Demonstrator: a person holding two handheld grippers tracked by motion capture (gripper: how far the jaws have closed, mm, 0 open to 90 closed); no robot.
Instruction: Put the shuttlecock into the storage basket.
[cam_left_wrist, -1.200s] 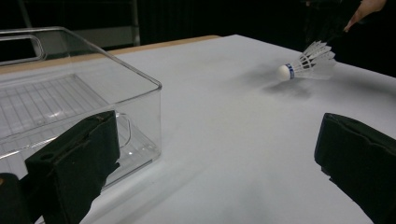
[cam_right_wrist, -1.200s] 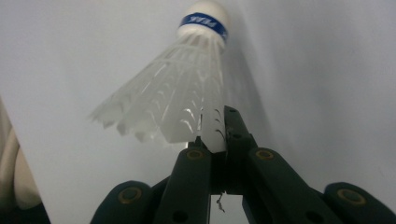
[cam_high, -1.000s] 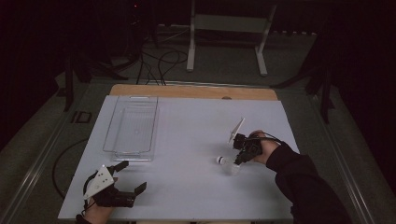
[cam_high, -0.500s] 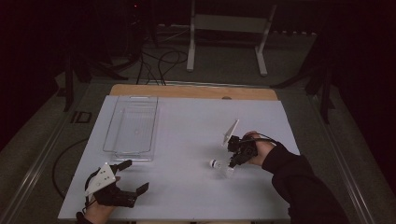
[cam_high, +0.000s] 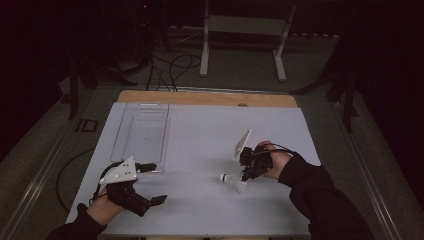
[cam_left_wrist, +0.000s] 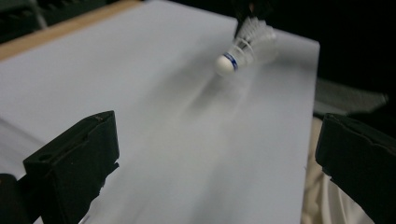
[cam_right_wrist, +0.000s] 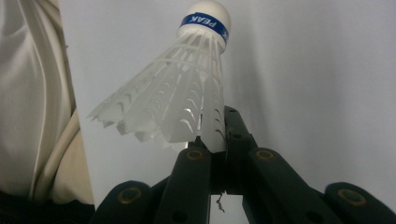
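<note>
Right gripper view: right hand-held gripper (cam_right_wrist: 212, 140) clamps the shuttlecock (cam_right_wrist: 184, 93) skirt; left hand-held gripper (cam_high: 150, 184), well apart from it, gapes wide.

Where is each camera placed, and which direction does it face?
High view: above the person's side, facing forward and down on the table; both hands show.
Left gripper view: on the left gripper, facing across the table; open jaws show.
Right gripper view: on the right gripper; shut jaws show.
All three share the shuttlecock.
</note>
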